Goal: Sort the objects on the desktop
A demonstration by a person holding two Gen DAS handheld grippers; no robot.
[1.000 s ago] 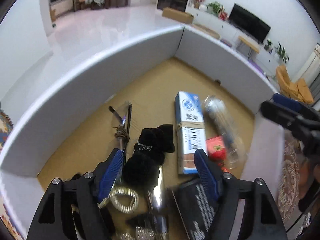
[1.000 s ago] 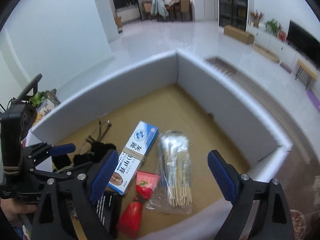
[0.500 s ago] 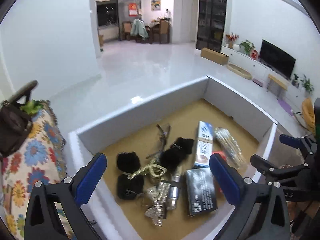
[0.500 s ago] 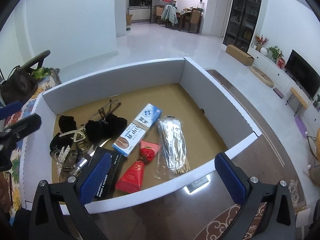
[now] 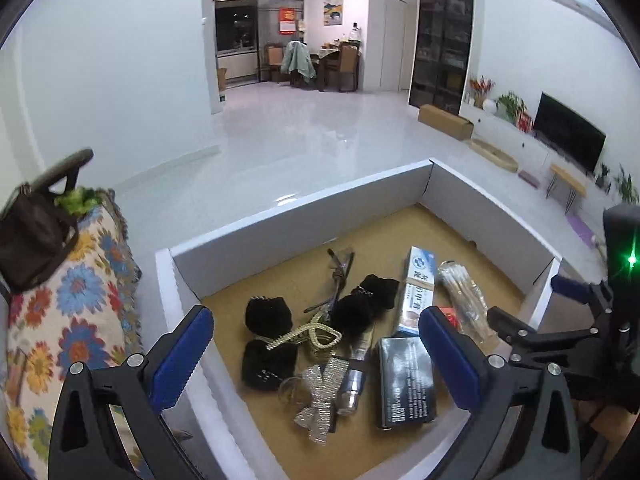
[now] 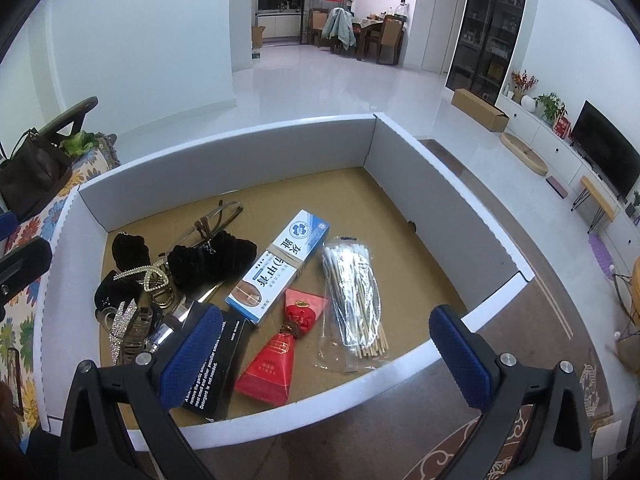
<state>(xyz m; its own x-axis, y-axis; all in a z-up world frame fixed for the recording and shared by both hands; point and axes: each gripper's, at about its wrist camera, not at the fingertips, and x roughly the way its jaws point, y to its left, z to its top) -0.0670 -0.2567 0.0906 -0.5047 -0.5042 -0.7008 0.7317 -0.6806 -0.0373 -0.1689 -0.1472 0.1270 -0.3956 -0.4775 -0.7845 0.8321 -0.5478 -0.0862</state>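
A white-walled box [image 6: 240, 148] with a cardboard floor holds the objects. A blue-white toothpaste carton [image 6: 280, 264], a red pouch [image 6: 280, 356], a bag of wooden sticks [image 6: 354, 296] and a black box [image 6: 216, 360] lie in it. Black fuzzy hair ties [image 5: 266, 314], glasses [image 5: 338, 268], a gold clip [image 5: 316, 334] and a silver bow [image 5: 320, 404] sit at its left. My left gripper [image 5: 315, 314] hovers open above the box's near-left corner, holding nothing. My right gripper [image 6: 326, 314] hangs open over the near wall, also holding nothing.
A floral blanket [image 5: 60, 312] with a dark handbag [image 5: 32, 236] on it lies left of the box. A dark patterned surface [image 6: 400, 420] runs along the box's near side. Beyond the far wall is open white floor [image 6: 340, 80].
Both grippers drew back and up out of the box and their jaws spread wider. The left one had been low over the black hair ties.
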